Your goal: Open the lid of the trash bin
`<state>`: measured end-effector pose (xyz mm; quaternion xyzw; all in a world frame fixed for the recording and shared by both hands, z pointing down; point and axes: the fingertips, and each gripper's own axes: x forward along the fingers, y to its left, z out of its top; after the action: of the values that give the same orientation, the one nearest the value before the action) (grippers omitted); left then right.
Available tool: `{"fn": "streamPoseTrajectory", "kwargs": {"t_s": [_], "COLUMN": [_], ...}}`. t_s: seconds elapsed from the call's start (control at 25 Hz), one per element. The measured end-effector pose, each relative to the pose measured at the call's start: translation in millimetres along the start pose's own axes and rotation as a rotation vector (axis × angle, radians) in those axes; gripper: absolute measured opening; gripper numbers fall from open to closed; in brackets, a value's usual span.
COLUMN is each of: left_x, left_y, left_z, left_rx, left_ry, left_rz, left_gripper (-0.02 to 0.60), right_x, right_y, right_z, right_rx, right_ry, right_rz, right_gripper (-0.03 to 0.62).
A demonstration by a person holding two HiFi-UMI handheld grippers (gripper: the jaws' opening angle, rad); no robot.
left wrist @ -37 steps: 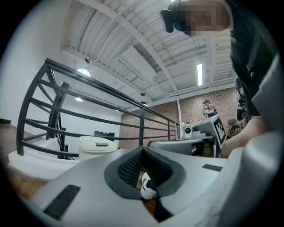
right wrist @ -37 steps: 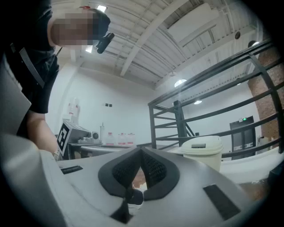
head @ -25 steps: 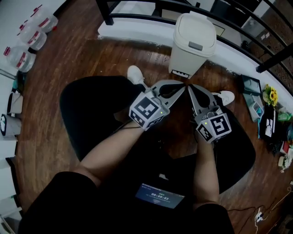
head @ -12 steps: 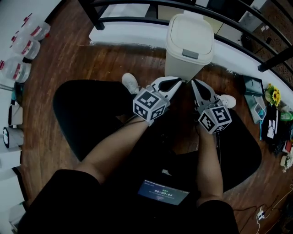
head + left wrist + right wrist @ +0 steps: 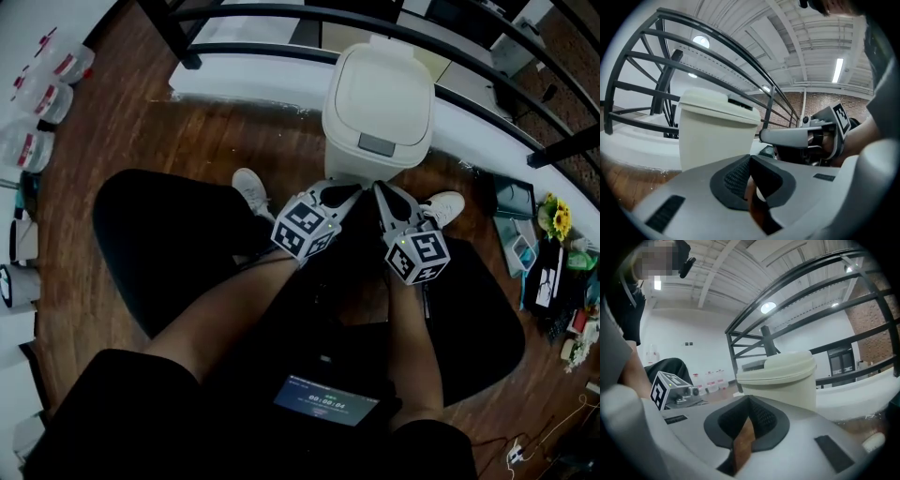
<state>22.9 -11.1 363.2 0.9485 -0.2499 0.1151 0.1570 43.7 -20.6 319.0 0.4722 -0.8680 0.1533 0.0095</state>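
**A:** Where does the trash bin lie from the jaws?

**B:** At 12 o'clock from both, on the wooden floor, backed against the black railing. Its lid lies flat on the rim, so it is closed.

**A:** And the jaws themselves?

**B:** The left gripper has its jaws pressed together at the tips, with nothing between them. The right gripper is the same. Both point at the bin's near face, close to it, and neither looks to be touching it.

**A:** So what does the move turn on?

**B:** The grey tab on the lid's near edge, which faces the person. The right tips sit almost straight at its 6 o'clock and the left ones nearer 7, so I'd judge the right better lined up. The hinge is probably at the far side — the lid should swing up and away toward 12.
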Motion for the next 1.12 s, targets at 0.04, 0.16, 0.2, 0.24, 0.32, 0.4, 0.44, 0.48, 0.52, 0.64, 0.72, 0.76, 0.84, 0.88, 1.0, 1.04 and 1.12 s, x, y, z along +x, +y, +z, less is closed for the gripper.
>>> {"fn": "streamPoseTrajectory", "kwargs": {"t_s": [0.04, 0.16, 0.2, 0.24, 0.32, 0.4, 0.44, 0.48, 0.52, 0.64, 0.72, 0.76, 0.84, 0.88, 1.0, 1.04, 1.12], "left_x": [4.8, 18.4, 22.4, 25.6, 31.1, 38.3, 42.4, 46.4, 50.4, 62.7, 70.4, 73.4, 78.7, 81.2, 87.6, 90.2, 96.0], "left_y": [5.0, 16.1, 18.6, 21.5, 28.2, 33.4, 35.2, 37.0, 39.0, 43.9, 49.4, 53.3, 61.0, 64.1, 72.7, 76.3, 83.5], "left_z": [-4.2, -17.2, -23.3, -30.7, -46.0, -57.7, -62.4, -66.3, -69.5, -76.8, -83.7, -88.5, -100.1, -106.7, -128.8, -135.7, -147.9], "left_rx": [-0.012, -0.018, -0.012, -0.012, -0.028, -0.025, -0.017, -0.012, -0.012, -0.008, -0.008, -0.017, -0.048, -0.067, -0.126, -0.141, -0.16], "left_ry": [0.01, 0.045, 0.063, 0.082, 0.114, 0.138, 0.149, 0.156, 0.16, 0.172, 0.182, 0.187, 0.194, 0.198, 0.211, 0.217, 0.232], "left_rz": [0.009, 0.025, 0.026, 0.03, 0.042, 0.044, 0.041, 0.038, 0.038, 0.037, 0.039, 0.045, 0.062, 0.071, 0.098, 0.107, 0.12], "left_gripper": [0.035, 0.034, 0.034, 0.035, 0.035, 0.035, 0.035, 0.035, 0.035, 0.035, 0.034, 0.035, 0.035, 0.035, 0.035, 0.035, 0.034], "right_x": [4.6, 15.6, 18.5, 20.8, 24.1, 27.2, 29.1, 31.3, 33.0, 33.8, 34.5, 35.7, 38.4, 39.7, 46.4, 49.6, 55.7], "right_y": [-2.0, -5.3, -5.6, -6.1, -10.5, -18.6, -21.7, -23.7, -25.2, -33.2, -40.7, -43.9, -50.7, -54.3, -63.6, -66.3, -71.8], "right_z": [-5.1, -20.0, -23.4, -26.7, -34.6, -43.6, -48.3, -53.2, -58.4, -72.9, -81.3, -85.7, -94.8, -99.1, -111.7, -117.2, -128.3], "right_rx": [0.004, 0.022, 0.024, 0.023, 0.027, 0.035, 0.034, 0.028, 0.021, 0.031, 0.047, 0.049, 0.049, 0.055, 0.075, 0.084, 0.104], "right_ry": [0.012, 0.045, 0.052, 0.059, 0.074, 0.092, 0.103, 0.116, 0.13, 0.159, 0.173, 0.18, 0.198, 0.206, 0.219, 0.224, 0.236], "right_rz": [0.004, 0.012, 0.015, 0.017, 0.012, 0.002, 0.001, 0.003, 0.008, 0.006, -0.002, -0.003, -0.004, -0.008, -0.018, -0.018, -0.022], "right_gripper": [0.021, 0.021, 0.021, 0.021, 0.021, 0.021, 0.021, 0.021, 0.021, 0.021, 0.021, 0.021, 0.021, 0.021, 0.021, 0.021, 0.021]}}
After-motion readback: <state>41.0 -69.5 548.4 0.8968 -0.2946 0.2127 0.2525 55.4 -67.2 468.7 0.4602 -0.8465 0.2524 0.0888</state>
